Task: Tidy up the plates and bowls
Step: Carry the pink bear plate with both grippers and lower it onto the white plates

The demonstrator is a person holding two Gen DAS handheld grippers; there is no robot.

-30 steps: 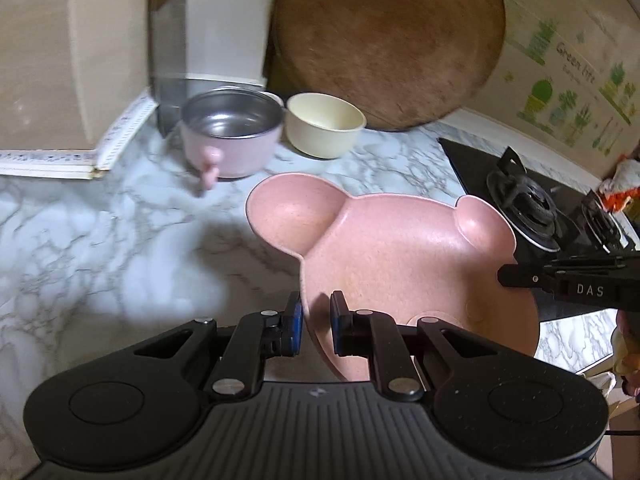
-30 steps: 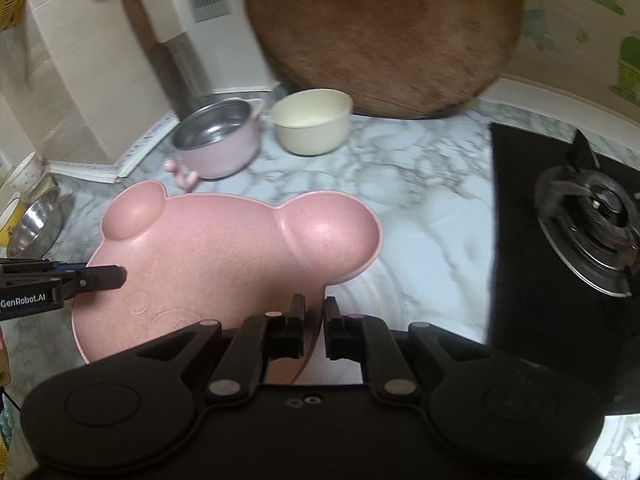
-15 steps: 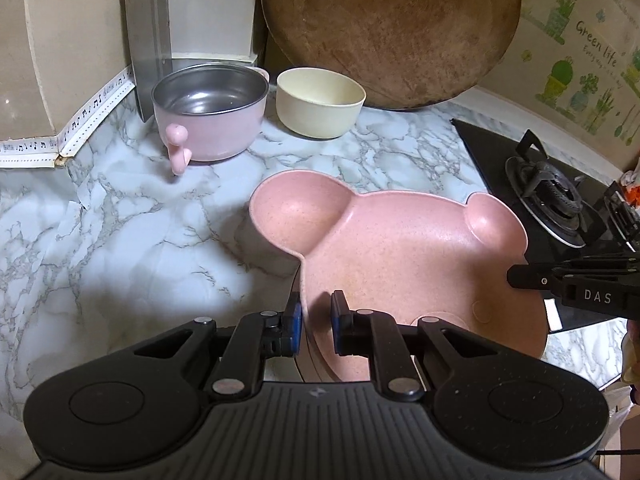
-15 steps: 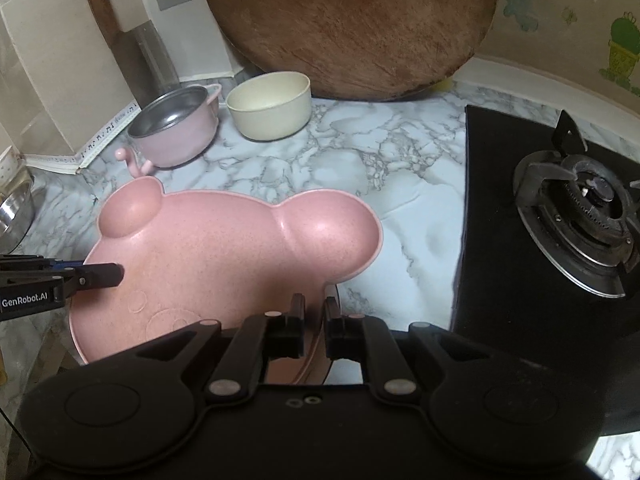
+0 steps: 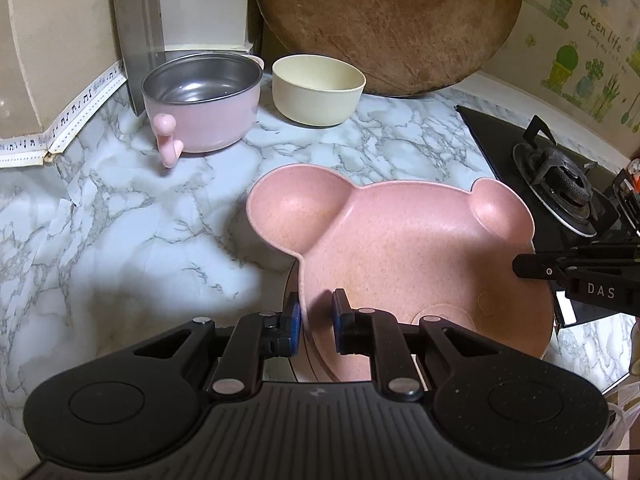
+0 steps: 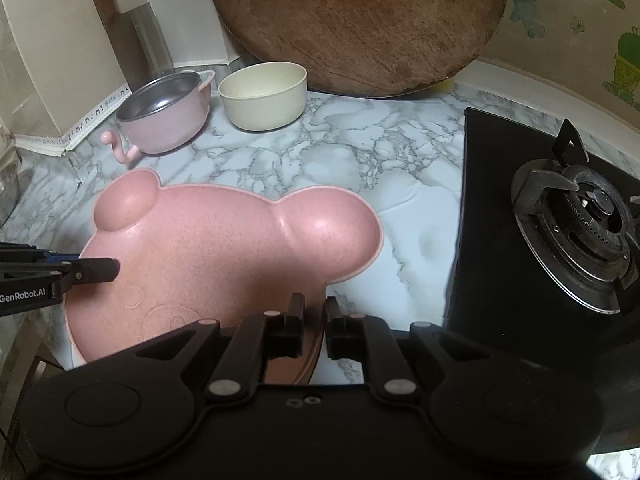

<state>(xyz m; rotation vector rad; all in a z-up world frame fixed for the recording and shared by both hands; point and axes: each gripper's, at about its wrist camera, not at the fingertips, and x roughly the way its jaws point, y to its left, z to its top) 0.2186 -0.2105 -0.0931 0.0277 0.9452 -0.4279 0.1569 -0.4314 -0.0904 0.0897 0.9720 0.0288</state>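
On the marble counter, pink pot and cream bowl sit empty

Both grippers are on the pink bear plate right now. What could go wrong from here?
1. Each gripper, left and right, pinches only the thin rim of the bear plate; uneven motion could twist it free.
2. The plate's right edge hangs near the gas burner; drifting that way could knock the grate.
3. Pushing forward risks hitting the cream bowl or the pink pot.

wall sticker: "Green life"
right claw, side label: "DAS"
left claw, side label: "GenRobot.AI"
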